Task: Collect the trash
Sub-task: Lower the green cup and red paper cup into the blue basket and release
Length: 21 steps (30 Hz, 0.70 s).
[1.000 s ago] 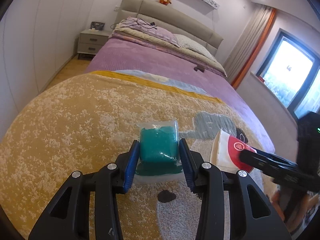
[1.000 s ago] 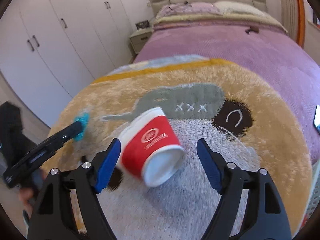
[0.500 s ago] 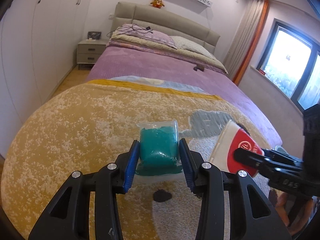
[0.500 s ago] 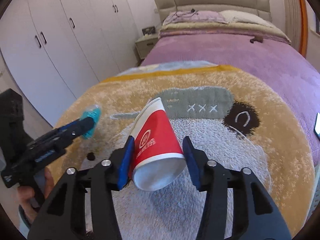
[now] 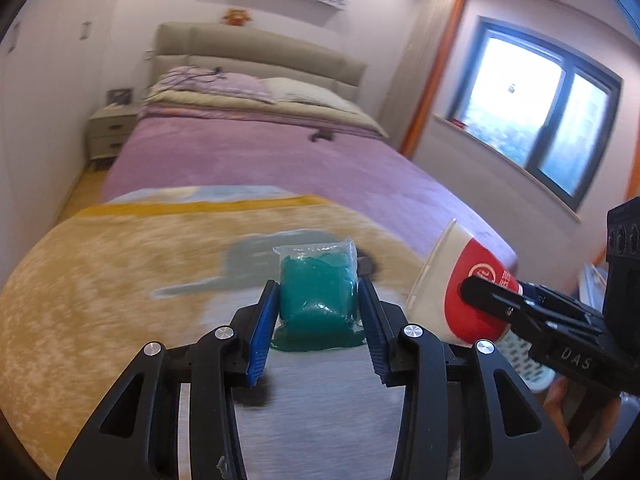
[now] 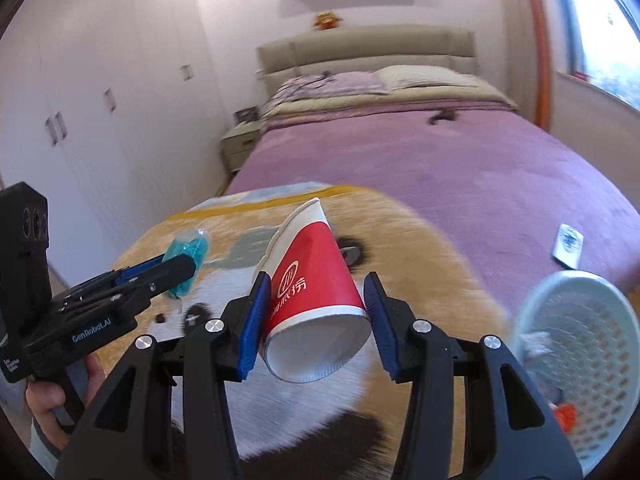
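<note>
My left gripper (image 5: 316, 312) is shut on a clear packet of teal stuff (image 5: 317, 286) and holds it above the yellow blanket (image 5: 120, 264). The packet also shows in the right wrist view (image 6: 188, 252). My right gripper (image 6: 314, 312) is shut on a red and white paper cup (image 6: 312, 292), lifted off the blanket, rim toward the camera. The cup also shows at the right of the left wrist view (image 5: 460, 292). A pale mesh basket (image 6: 580, 328) sits low at the right, with small scraps inside.
A bed with a purple cover (image 6: 460, 168) stretches ahead to the headboard and pillows. A small card (image 6: 568, 240) lies on its right side. White wardrobes (image 6: 80, 120) stand on the left, a nightstand (image 5: 108, 132) is by the bed, and a window (image 5: 540, 120) is on the right.
The right gripper closed on the cup and lifted it. Both grippers rose and swung right with their loads; the basket came into the right wrist view.
</note>
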Each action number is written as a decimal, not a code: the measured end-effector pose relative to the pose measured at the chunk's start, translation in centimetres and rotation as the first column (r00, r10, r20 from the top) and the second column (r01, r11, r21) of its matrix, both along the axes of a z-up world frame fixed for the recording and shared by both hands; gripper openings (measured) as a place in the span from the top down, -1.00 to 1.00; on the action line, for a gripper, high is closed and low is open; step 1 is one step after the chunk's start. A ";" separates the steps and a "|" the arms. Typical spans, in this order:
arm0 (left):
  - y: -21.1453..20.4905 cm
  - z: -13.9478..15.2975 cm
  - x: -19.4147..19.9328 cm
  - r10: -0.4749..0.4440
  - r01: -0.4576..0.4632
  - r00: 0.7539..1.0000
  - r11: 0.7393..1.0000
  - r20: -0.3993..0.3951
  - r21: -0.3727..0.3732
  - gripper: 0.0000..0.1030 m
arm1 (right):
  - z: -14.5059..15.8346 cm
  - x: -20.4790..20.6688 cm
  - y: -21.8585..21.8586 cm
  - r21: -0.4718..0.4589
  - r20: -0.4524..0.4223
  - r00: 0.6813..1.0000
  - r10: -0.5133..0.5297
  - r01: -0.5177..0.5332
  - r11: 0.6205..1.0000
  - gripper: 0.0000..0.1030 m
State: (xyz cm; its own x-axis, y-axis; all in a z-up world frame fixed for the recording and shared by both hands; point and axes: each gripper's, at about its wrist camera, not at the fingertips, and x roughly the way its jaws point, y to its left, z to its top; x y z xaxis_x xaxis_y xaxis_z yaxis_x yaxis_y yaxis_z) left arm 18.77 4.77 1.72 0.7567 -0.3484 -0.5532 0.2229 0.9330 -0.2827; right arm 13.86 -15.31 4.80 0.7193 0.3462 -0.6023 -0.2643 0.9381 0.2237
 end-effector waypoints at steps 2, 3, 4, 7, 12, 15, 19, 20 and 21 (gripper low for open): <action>-2.4 0.4 0.1 -0.048 0.048 0.999 0.999 0.003 0.002 0.24 | 0.6 -0.7 -2.6 -0.002 0.011 0.999 -0.053 0.053 0.999 0.13; -3.8 0.7 0.1 -0.077 0.077 0.997 0.997 0.004 -0.002 0.24 | 0.8 -1.1 -4.0 -0.008 0.018 0.996 -0.083 0.083 0.996 0.13; -4.9 0.8 0.1 -0.100 0.100 0.995 0.995 0.007 -0.004 0.24 | 1.0 -1.6 -5.8 -0.016 0.025 0.992 -0.122 0.122 0.992 0.13; -9.6 1.2 0.5 -0.189 0.189 0.982 0.982 0.005 -0.016 0.24 | 1.0 -2.5 -9.9 -0.017 0.021 0.977 -0.210 0.211 0.977 0.13; -16.7 0.6 1.7 -0.303 0.302 0.953 0.953 -0.029 -0.030 0.24 | -0.6 -3.1 -17.7 0.001 -0.043 0.926 -0.376 0.377 0.926 0.13; -20.4 -0.5 2.5 -0.371 0.368 0.926 0.928 -0.075 -0.050 0.24 | -2.9 -2.4 -21.5 -0.002 -0.168 0.873 -0.457 0.463 0.886 0.13; -24.1 -2.2 3.4 -0.448 0.442 0.884 0.894 -0.134 -0.076 0.24 | -5.7 -2.0 -25.0 0.011 -0.248 0.827 -0.505 0.524 0.852 0.13; -25.2 -2.8 3.7 -0.461 0.455 0.875 0.888 -0.150 -0.075 0.24 | -6.1 -2.1 -25.3 0.008 -0.255 0.820 -0.512 0.531 0.847 0.13; -25.7 -3.1 3.8 -0.465 0.459 0.871 0.885 -0.158 -0.074 0.24 | -6.5 -2.0 -25.6 0.004 -0.267 0.812 -0.518 0.539 0.842 0.12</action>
State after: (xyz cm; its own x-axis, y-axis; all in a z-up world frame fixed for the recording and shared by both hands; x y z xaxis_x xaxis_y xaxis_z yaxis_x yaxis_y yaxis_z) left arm 22.60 -20.89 -1.39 0.4029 -0.6554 -0.6388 0.5731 0.7249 -0.3823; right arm 11.90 -40.88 -1.73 0.6367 0.0074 -0.7711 0.3407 0.8944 0.2899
